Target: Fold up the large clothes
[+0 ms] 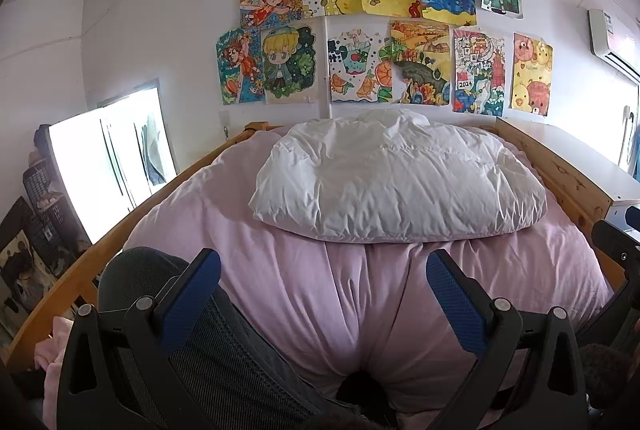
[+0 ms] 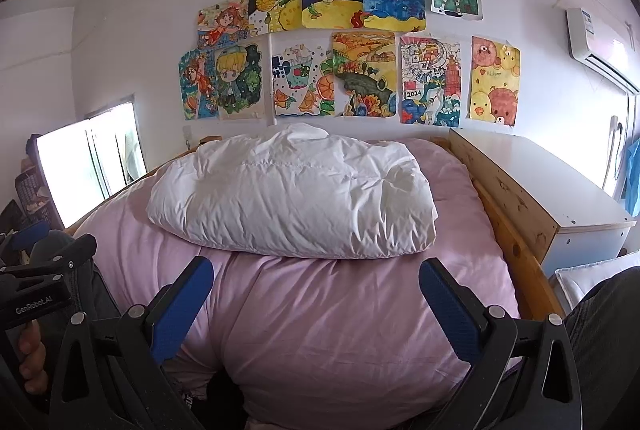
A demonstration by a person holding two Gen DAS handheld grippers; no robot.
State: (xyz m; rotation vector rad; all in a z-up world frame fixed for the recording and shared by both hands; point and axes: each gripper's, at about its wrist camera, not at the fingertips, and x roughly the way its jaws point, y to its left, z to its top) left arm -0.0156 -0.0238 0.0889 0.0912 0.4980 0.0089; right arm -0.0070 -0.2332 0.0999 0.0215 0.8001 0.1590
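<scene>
Both tongs, left (image 1: 323, 304) and right (image 2: 316, 308), gape empty over pink bed (image 2: 340, 330). White puffy jacket (image 2: 292, 198) beyond: light, soft, slippery; pinch near hem corners.

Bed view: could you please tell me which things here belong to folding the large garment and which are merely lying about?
Part of the job:
white puffy garment, lying on the pink bedding
left gripper, open and empty
right gripper, open and empty

Just lying about:
drawings on the wall
white cabinet beside the wooden bed frame
air conditioner
</scene>
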